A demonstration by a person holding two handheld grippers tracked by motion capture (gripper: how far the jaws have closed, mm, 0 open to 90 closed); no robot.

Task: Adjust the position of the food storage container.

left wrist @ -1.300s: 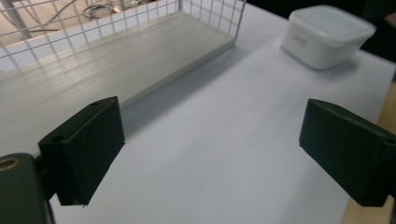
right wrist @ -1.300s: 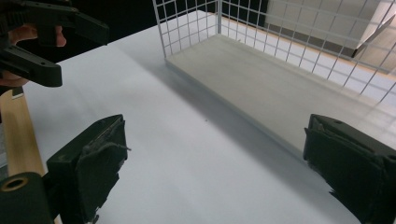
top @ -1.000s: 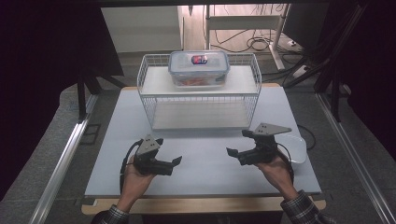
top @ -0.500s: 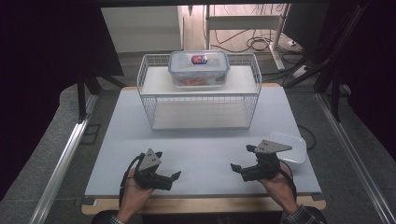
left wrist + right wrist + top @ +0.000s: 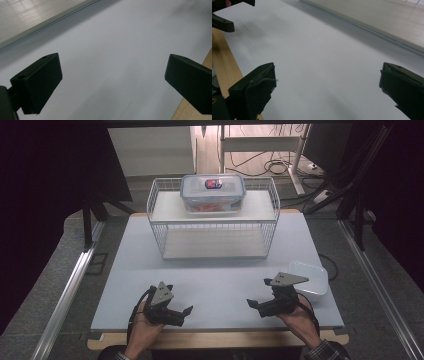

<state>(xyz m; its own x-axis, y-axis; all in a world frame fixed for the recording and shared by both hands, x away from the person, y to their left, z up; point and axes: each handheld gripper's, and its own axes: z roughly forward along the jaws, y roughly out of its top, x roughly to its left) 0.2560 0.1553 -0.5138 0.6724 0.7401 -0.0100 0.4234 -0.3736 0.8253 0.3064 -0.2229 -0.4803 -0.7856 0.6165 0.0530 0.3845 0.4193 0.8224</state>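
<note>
Both grippers have drawn back toward the bench's near edge since the earlier frame. The left gripper (image 5: 186,311) and right gripper (image 5: 252,304) are both spread wide, holding nothing. The shallow white tray (image 5: 310,279) lies just right of the right gripper, the nearer one; the lidded container (image 5: 213,193) sits far ahead on the wire rack (image 5: 215,227). The gripper views show bare bench (image 5: 120,62).

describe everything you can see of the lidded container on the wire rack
The lidded container is a clear rectangular plastic box with rounded corners and a bluish-rimmed lid, shut. A small red and blue label sits on the lid; reddish contents show through the wall. It rests level on the white wire rack's upper shelf, centred, with nothing else touching it.
</note>
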